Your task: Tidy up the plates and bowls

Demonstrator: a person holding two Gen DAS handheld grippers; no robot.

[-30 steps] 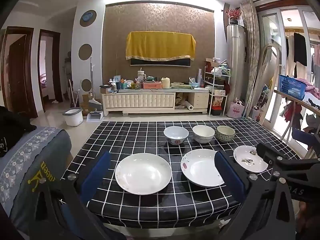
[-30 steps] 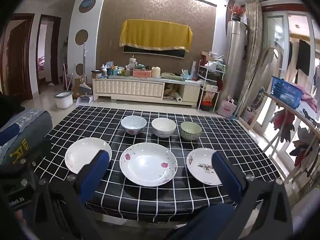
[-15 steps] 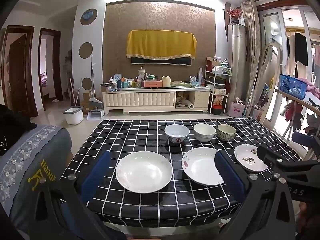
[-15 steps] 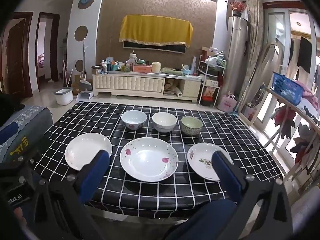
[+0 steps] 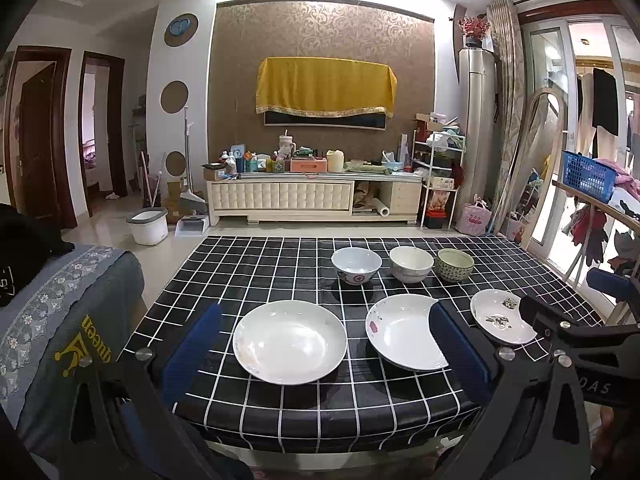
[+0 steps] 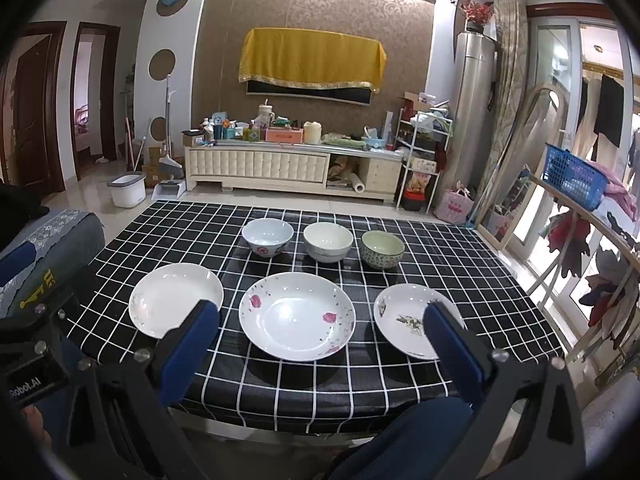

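Three plates lie in a front row on the black checked table [image 6: 440, 264]: a plain white plate [image 5: 289, 341] [image 6: 175, 299] at left, a pink-flowered plate [image 6: 297, 315] [image 5: 402, 336] in the middle, a small leaf-printed plate [image 6: 412, 320] [image 5: 500, 322] at right. Behind them stand a white-blue bowl [image 6: 267, 236] [image 5: 356, 266], a white bowl [image 6: 328, 241] [image 5: 411, 264] and a green patterned bowl [image 6: 382, 249] [image 5: 455, 265]. My left gripper [image 5: 324, 326] hangs open before the plain plate. My right gripper [image 6: 322, 322] hangs open before the flowered plate. Neither holds anything.
A grey cushioned seat [image 5: 60, 320] sits left of the table. A drying rack with a blue basket [image 6: 574, 176] stands at right. Beyond the table are a white bin [image 5: 148, 225] on the floor and a cluttered TV cabinet [image 5: 312, 196].
Both views have risen and tilted slightly, so the dishes sit a little lower and nearer the fingers. No dish has moved and both grippers stay open.
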